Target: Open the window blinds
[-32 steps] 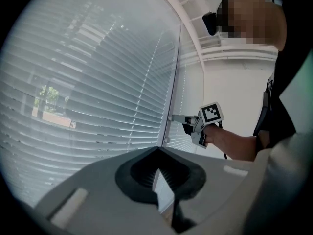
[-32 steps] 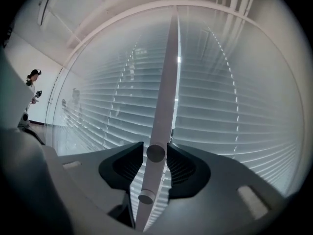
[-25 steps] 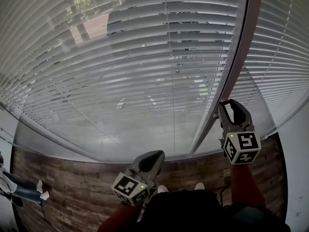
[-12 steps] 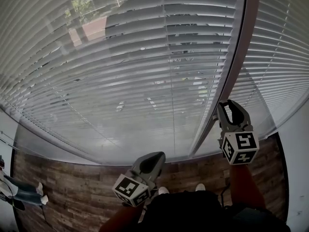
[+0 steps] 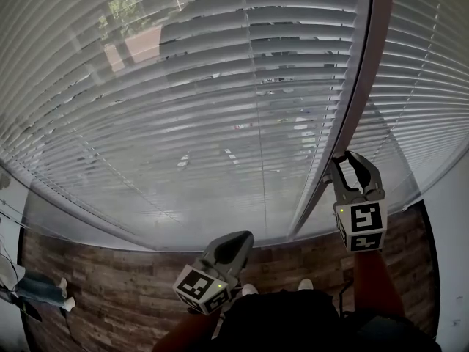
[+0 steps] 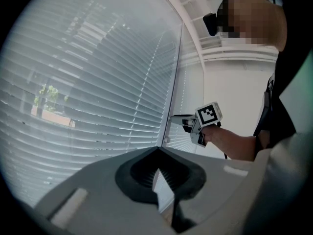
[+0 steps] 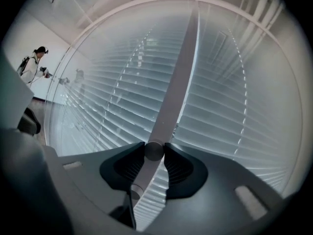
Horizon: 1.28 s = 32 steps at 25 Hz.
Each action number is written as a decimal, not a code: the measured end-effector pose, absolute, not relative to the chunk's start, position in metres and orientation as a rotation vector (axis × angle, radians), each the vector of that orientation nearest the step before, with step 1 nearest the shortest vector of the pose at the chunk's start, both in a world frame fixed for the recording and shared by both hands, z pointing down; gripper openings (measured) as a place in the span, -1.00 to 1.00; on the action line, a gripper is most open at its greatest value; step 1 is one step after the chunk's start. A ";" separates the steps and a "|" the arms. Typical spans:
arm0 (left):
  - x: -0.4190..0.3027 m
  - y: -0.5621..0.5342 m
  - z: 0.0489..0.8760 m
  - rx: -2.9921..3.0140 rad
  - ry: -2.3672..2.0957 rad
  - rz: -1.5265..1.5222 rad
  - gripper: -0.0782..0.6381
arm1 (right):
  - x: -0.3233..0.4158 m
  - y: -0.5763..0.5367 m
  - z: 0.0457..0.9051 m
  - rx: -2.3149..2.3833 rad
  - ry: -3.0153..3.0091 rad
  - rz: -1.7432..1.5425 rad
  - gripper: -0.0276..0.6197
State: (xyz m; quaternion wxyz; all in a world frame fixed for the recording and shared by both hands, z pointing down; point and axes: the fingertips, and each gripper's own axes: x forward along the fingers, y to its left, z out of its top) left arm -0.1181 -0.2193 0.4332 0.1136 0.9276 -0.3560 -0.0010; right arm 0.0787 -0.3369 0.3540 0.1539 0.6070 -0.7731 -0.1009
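Pale horizontal blinds (image 5: 212, 94) cover the window ahead of me, their slats partly tilted so that strips of the outside show. My right gripper (image 5: 346, 157) reaches level to the blinds beside the grey window post (image 5: 344, 116). In the right gripper view its jaw tips (image 7: 154, 150) hold the round end of a grey tilt rod (image 7: 154, 152). These jaws have just been opening a little, and the rod end still sits pressed between them. My left gripper (image 5: 240, 235) hangs lower, by my body, shut with nothing in it (image 6: 157, 152).
A second blind (image 5: 432, 72) covers the pane right of the post. Below the window lies wood-patterned floor (image 5: 110, 299), with a white wall (image 5: 451, 226) at the right. Another person (image 7: 33, 65) stands far off to the left along the window.
My right gripper has rolled about its own axis, so its marker cube now faces me squarely. The slats show slightly wider dark gaps. The left gripper has kept still.
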 end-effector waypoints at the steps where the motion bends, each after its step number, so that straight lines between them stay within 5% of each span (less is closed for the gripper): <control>1: -0.117 -0.221 0.435 2.722 -1.041 -0.014 -0.78 | 0.079 -0.339 0.354 1.727 -2.201 -0.309 -0.46; 24: -0.109 -0.229 0.430 2.718 -1.047 -0.024 -0.78 | 0.078 -0.345 0.357 1.526 -1.772 -0.745 -0.47; 28: -0.108 -0.230 0.433 2.723 -1.043 -0.018 -0.78 | 0.081 -0.344 0.352 1.618 -1.936 -0.625 -0.42; 32: -0.108 -0.231 0.433 2.717 -1.041 -0.026 -0.78 | 0.085 -0.339 0.344 1.788 -2.365 -0.168 -0.22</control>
